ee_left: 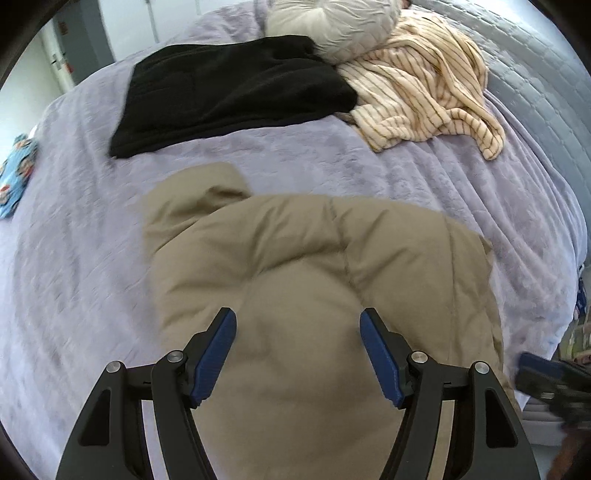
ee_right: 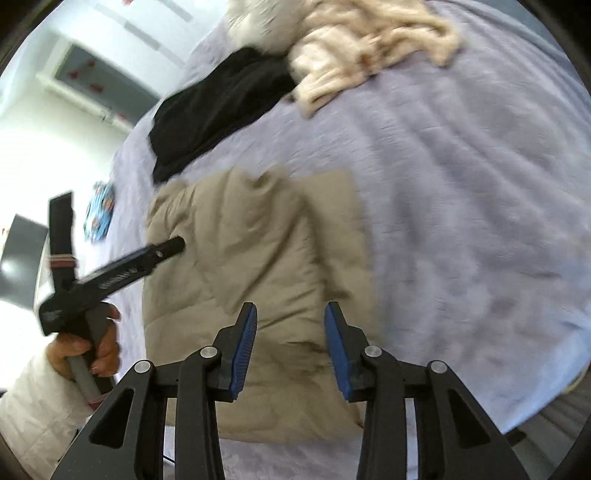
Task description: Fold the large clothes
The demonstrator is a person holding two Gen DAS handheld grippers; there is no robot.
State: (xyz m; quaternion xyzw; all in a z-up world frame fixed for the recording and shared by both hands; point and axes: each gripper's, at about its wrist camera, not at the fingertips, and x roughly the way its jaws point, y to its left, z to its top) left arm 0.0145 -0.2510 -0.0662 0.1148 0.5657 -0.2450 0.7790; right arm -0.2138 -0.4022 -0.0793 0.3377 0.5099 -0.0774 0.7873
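Left edge: a blue patterned cloth point(ee_left: 16, 173) lies at the rim of my lavender bedspread point(ee_left: 85, 266).

Left hand point(ee_right: 92, 350), white quilted sleeve point(ee_right: 33, 413): it grips the handle of my left gripper point(ee_left: 298, 325). Jaws stand wide apart above the fabric, nothing between the blue pads point(ee_left: 218, 354).

Centre: the tan padded jacket point(ee_left: 314, 258), folded into a puffy block, lies on the near part of the bedspread below both grippers.

Behind it, apart from it: a folded black garment point(ee_left: 229, 92), lying flat.

Right of centre: my right gripper point(ee_right: 290, 325), jaws partly apart, holding nothing; the jacket shows in the gap beneath.

Far right, at the back: a cream striped garment point(ee_left: 424, 88), crumpled, touching the black one, with a pale grey cushion point(ee_left: 332, 22) resting on both.
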